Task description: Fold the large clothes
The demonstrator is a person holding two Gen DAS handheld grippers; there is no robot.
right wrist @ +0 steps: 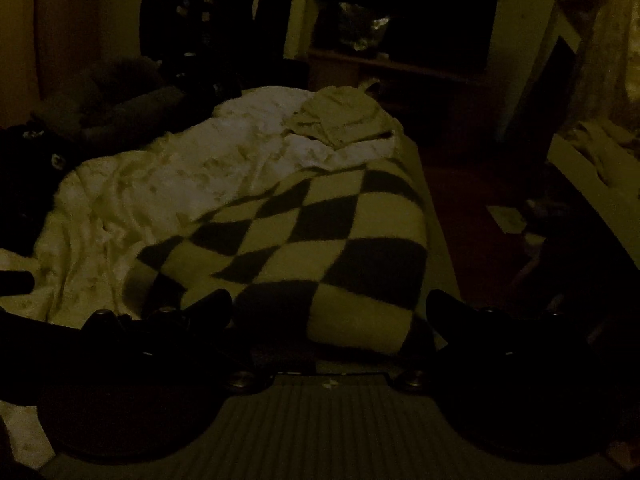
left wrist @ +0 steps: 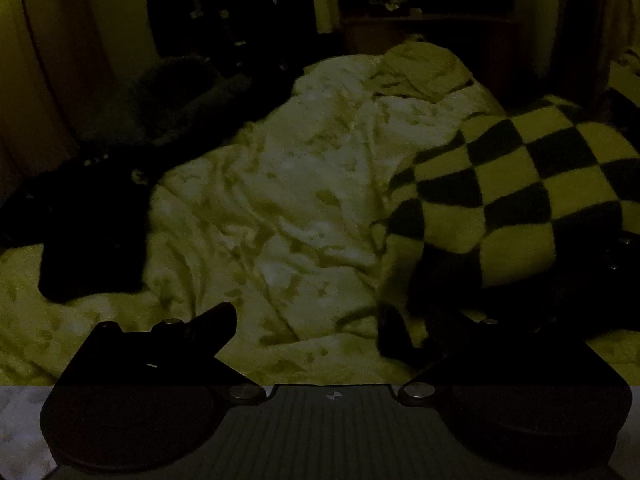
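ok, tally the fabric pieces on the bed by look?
Checkered blanket: 1
Pale rumpled bedcover: 1
Pale crumpled garment at the far end: 1
Dark garment, left side: 1
Total: 4

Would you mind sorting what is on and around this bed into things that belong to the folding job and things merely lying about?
For the job:
checkered blanket
pale crumpled garment
left gripper, open
right gripper, open

Lying about:
dark clothing on the bed's left
white bedspread
wooden shelf

Dim home bedroom: rumpled bed [left wrist: 280, 184] (checkered blanket [right wrist: 320, 248] across it)
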